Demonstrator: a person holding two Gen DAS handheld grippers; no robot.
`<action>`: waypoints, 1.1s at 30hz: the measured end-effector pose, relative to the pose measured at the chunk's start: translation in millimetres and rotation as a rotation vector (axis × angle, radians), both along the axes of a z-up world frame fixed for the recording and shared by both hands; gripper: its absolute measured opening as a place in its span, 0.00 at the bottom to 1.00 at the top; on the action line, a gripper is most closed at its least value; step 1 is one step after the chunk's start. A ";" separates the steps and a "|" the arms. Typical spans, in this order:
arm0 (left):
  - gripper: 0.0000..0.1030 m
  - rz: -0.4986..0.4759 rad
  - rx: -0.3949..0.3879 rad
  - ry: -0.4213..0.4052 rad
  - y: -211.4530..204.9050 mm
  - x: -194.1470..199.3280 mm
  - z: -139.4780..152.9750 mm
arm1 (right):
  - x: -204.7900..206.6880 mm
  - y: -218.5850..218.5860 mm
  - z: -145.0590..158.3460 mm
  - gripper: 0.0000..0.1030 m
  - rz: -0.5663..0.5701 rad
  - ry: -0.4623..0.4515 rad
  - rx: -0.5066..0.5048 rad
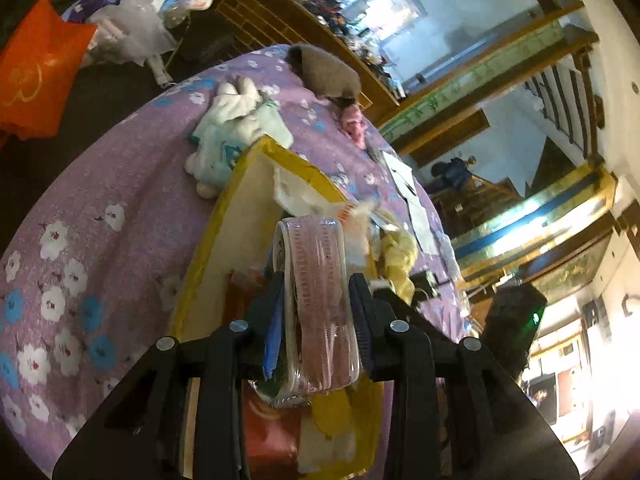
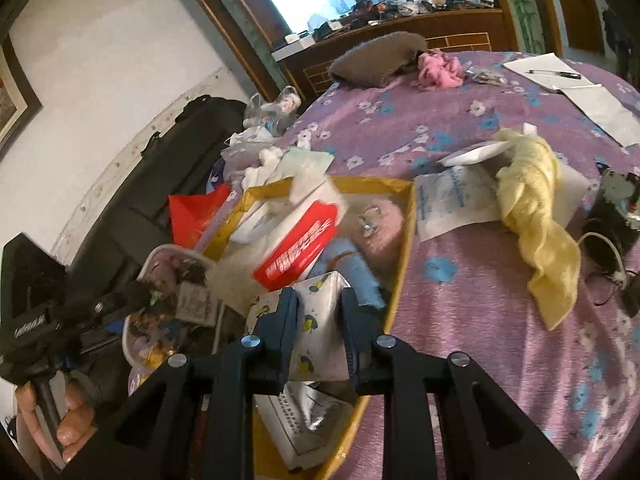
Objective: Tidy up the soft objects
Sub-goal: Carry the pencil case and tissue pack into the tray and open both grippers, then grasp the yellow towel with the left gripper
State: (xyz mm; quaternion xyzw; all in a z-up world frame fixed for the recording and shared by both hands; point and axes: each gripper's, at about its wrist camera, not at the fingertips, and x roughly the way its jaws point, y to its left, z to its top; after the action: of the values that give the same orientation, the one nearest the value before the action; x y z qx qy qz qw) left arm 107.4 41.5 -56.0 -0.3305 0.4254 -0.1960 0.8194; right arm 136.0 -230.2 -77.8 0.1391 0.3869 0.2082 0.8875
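Observation:
A yellow cardboard box (image 2: 404, 240) sits on a bed with a purple flowered sheet (image 2: 460, 312). My left gripper (image 1: 318, 300) is shut on a clear-wrapped pack of pink fabric (image 1: 318, 280), held over the box (image 1: 236, 184). My right gripper (image 2: 318, 308) is shut on a white patterned tissue pack (image 2: 316, 320) above the box's near end. The box holds a red tissue pack (image 2: 300, 248), a pink fluffy item (image 2: 380, 224) and a blue cloth (image 2: 352, 272). A yellow cloth (image 2: 532, 208) lies on the sheet to the right. A white and pale-blue plush toy (image 1: 236, 128) lies beyond the box.
A brown pillow (image 2: 376, 60) and a pink fluffy piece (image 2: 440, 68) lie at the bed's far end. Papers and a pen (image 2: 554, 74) lie at the far right. Black cables and a device (image 2: 612, 220) sit at the right edge. An orange bag (image 1: 40, 72) lies beside the bed.

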 end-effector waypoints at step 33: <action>0.53 -0.029 0.522 -0.182 -116.3 -32.8 53.2 | -8.1 -123.6 38.3 0.66 -0.035 -0.034 0.157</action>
State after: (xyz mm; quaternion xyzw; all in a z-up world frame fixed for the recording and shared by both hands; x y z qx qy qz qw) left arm 74.6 -74.8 -2.8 -0.0831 0.3909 -0.1203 0.9087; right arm 127.9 -353.9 -39.5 0.2116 0.3516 0.2247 0.8838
